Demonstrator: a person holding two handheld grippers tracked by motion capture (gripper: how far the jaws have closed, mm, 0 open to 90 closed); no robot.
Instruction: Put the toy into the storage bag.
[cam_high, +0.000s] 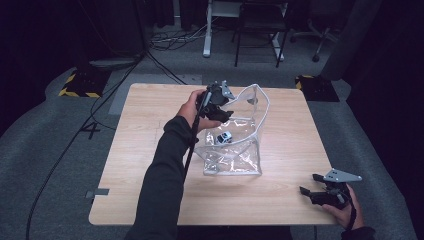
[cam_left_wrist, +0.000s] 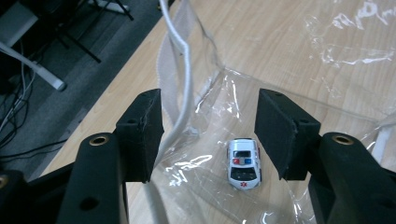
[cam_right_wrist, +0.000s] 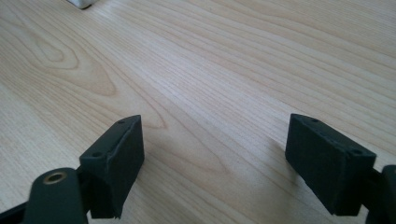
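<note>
Your left claw (cam_high: 223, 116) hangs released over the clear bag's (cam_high: 250, 150) mouth, w/ the bag's white rim strip (cam_left_wrist: 180, 60) just inside one pad, nothing gripped. Toy police car (cam_left_wrist: 243, 163) lies inside the bag. Right claw (cam_high: 311, 186) rests released on the tabletop (cam_high: 145, 150), well apart from the bag.

High view: fixed above, facing forward and down over the whole desk (cam_high: 150, 200). Left gripper view: close, looking down into the clear bag (cam_left_wrist: 336, 60), shared with the high view. Right gripper view: low over bare desk.
</note>
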